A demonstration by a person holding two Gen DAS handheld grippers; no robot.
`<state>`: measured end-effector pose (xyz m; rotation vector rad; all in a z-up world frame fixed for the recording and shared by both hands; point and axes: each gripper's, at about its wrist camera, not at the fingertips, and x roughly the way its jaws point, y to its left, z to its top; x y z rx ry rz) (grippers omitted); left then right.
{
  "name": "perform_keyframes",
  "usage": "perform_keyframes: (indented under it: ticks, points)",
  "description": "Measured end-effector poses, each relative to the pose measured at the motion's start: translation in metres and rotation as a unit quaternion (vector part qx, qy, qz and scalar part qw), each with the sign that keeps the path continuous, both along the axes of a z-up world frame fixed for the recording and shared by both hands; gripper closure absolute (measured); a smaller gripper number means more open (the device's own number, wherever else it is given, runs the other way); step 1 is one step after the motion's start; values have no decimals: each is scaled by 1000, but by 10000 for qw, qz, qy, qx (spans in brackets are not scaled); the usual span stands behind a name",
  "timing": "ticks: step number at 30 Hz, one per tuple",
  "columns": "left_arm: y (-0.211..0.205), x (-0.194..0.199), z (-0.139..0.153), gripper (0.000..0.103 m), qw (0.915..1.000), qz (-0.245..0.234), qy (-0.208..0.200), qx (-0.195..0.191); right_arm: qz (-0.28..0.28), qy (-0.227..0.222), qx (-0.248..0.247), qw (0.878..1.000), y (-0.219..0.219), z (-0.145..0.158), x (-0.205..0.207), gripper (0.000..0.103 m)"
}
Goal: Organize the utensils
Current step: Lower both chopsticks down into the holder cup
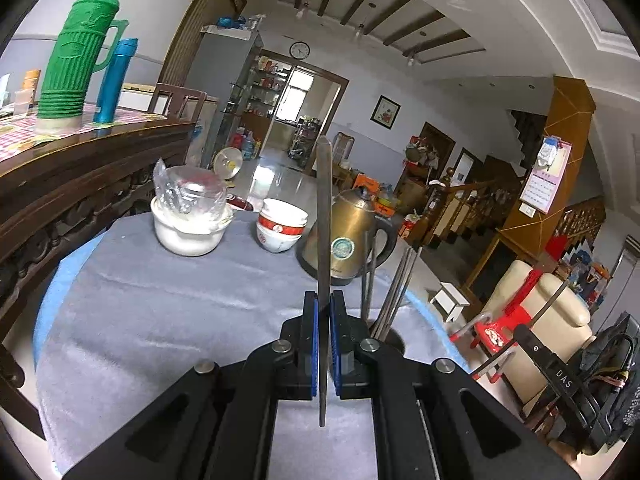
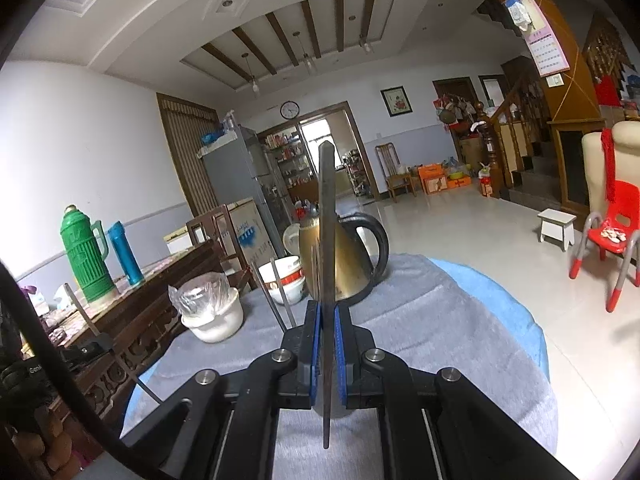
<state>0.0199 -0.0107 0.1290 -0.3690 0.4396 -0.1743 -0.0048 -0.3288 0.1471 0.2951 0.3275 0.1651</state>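
My left gripper (image 1: 324, 300) is shut on a flat metal utensil (image 1: 325, 216) that stands upright, edge-on, above the grey cloth. Just right of it, several metal utensil handles (image 1: 394, 292) stick up from a dark holder (image 1: 394, 338) on the cloth. My right gripper (image 2: 327, 312) is shut on another flat metal utensil (image 2: 327, 216), also upright and edge-on. Thin utensil handles (image 2: 280, 300) rise just left of the right gripper. The working ends of both held utensils are hidden.
On the round table under the grey cloth (image 1: 180, 300) stand a gold kettle (image 1: 352, 232), stacked red-and-white bowls (image 1: 280, 226) and a white pot with a plastic-wrapped lid (image 1: 188, 220). A wooden sideboard (image 1: 80, 168) with a green thermos (image 1: 76, 56) stands left.
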Motion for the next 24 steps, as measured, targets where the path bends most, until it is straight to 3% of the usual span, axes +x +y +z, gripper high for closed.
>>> perform_keyframes:
  ticks: [12, 24]
  points:
    - [-25, 43, 27, 97, 9995, -189, -153, -187, -28, -449, 91, 9989, -2, 30, 26, 95]
    - [-66, 83, 29, 97, 9994, -333, 67, 104, -30, -418, 126, 9990, -1, 32, 48, 95]
